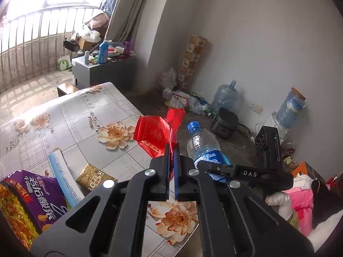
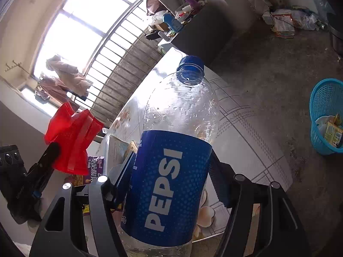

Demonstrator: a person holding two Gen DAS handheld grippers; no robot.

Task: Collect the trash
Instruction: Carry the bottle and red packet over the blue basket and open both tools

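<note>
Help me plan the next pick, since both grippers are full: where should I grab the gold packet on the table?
Take the gold packet by its near short edge, coming from above and the table's front. It lies flat, and the white box crowds its left side.

The left gripper [image 1: 171,150] is showing matte black linkage arms with cut-out slots, 3 round silver pivot screws, and 2 black fingers with blue inner pads. The right gripper [image 2: 171,171] is showing the same black frame, 4 silver screws and blue-lined fingers, with white "DAS" lettering on its side. A white glove [image 1: 278,202] is covering the hand.
</note>
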